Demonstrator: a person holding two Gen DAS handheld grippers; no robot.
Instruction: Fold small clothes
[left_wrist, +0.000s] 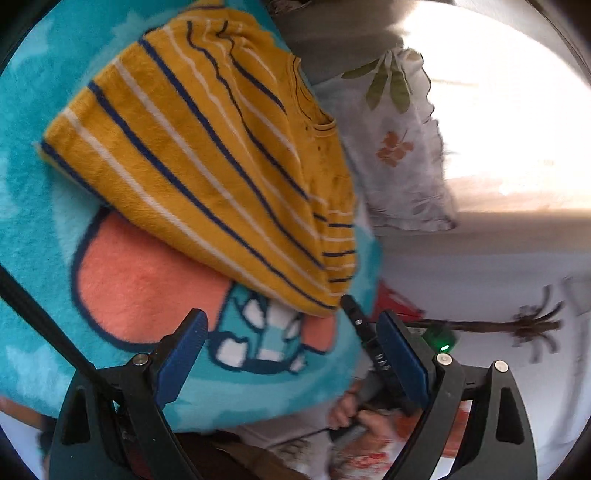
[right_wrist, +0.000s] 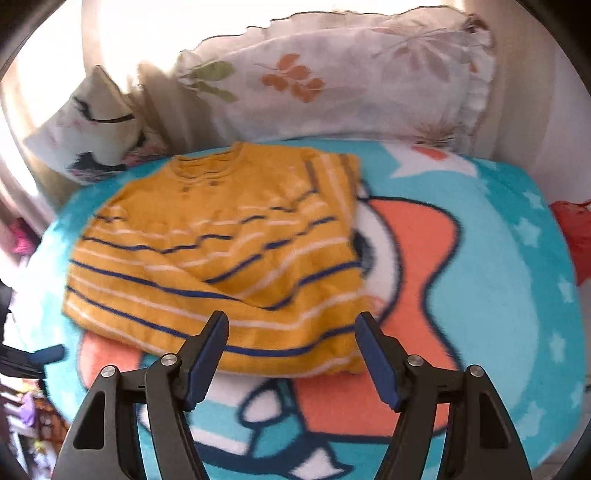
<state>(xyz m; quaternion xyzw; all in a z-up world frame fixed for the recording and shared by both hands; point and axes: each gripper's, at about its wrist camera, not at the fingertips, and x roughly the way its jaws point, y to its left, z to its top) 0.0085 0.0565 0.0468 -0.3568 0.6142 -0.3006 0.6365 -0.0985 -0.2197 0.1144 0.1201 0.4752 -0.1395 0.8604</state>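
A small yellow shirt with navy and white stripes lies partly folded on a turquoise cartoon blanket. Its collar points toward the pillows. My right gripper is open and empty, hovering just in front of the shirt's near hem. My left gripper is open and empty, off the shirt's corner; the shirt and the blanket fill the left wrist view. A blue fingertip of the left gripper shows at the left edge of the right wrist view.
A floral pillow and a face-print cushion stand behind the blanket. The floral pillow also shows in the left wrist view. A red item lies at the right edge. The person's hand grips a handle below.
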